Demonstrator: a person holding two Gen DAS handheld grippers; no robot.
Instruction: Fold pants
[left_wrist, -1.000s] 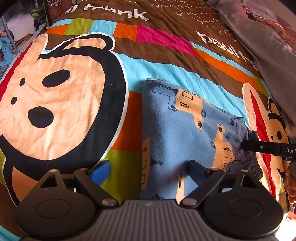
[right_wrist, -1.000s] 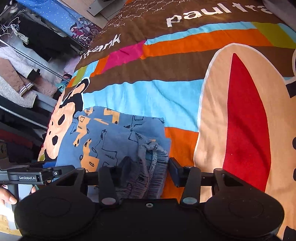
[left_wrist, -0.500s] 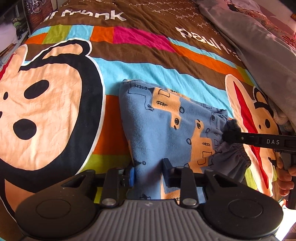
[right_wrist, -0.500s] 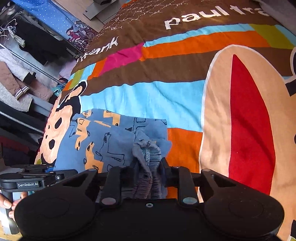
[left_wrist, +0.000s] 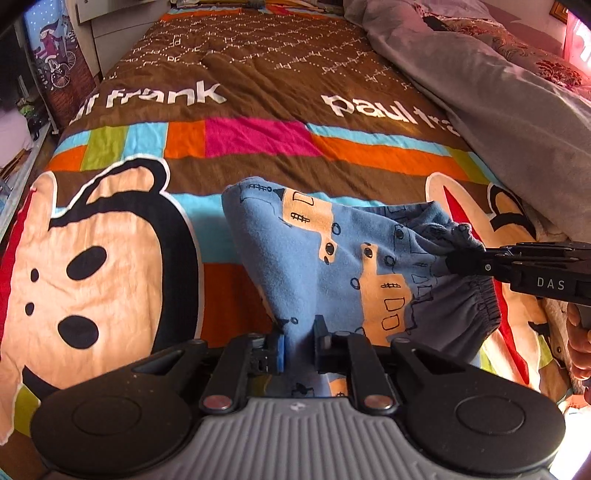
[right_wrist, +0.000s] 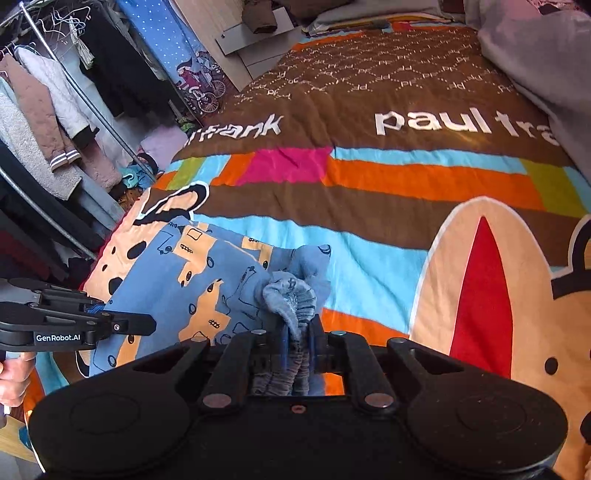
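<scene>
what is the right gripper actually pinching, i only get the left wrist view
Observer: The right gripper has the gathered waistband bunched between its blue pads; its jaws have just been closing on it.
Operator: any fabric past the pads
Observer: Yes, a ruffled tuft of the waistband sticks up beyond the fingertips, and more of it runs back between the fingers toward the camera.
Operator: what's off the left side of the bed
Observer: A clothes rack with hanging jackets stands beside the bed there.
</scene>
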